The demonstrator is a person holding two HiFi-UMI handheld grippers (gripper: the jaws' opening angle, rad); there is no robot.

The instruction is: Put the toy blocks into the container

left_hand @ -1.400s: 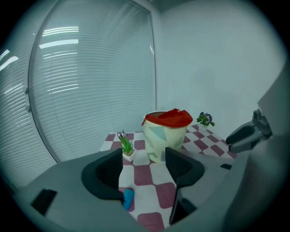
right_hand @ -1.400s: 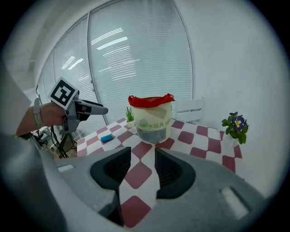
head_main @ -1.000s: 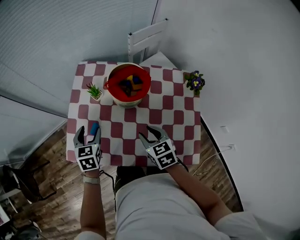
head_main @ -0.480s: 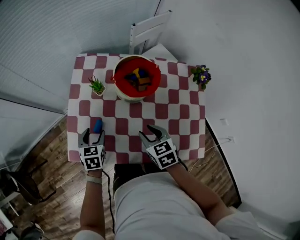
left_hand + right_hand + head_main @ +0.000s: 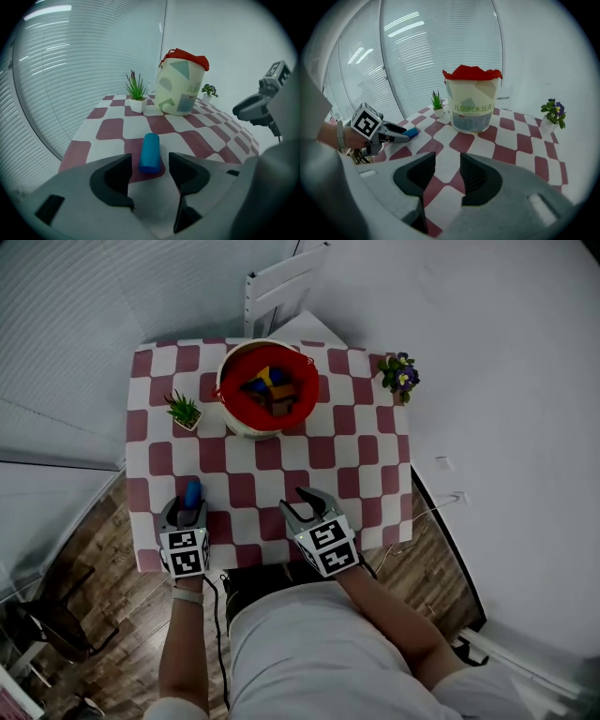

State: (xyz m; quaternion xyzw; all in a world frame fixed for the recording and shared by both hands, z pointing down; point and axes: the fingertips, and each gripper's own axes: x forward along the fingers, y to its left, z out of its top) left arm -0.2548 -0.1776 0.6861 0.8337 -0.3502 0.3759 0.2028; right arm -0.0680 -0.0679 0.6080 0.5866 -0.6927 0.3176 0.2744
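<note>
A blue cylinder block [image 5: 150,152] lies on the checked tablecloth near the front left edge. My left gripper [image 5: 149,158] is low over it, with the block's near end between the jaws. The jaws have just been closing, but a gap shows on each side, so the gripper is open. In the head view the block [image 5: 192,491] pokes out ahead of the left gripper [image 5: 185,513]. My right gripper [image 5: 306,505] hovers open and empty by the front edge. The cream bucket [image 5: 228,413] with a red liner stands at the back and holds several coloured blocks [image 5: 268,386].
A small green plant [image 5: 183,412] stands left of the bucket and a purple-flowered pot [image 5: 400,374] at the back right corner. A white chair [image 5: 281,287] is behind the table. Wooden floor lies beyond the table's left and front edges.
My left gripper has come down to the table around the blue cylinder and its jaws have narrowed. The right gripper has sunk a little.
</note>
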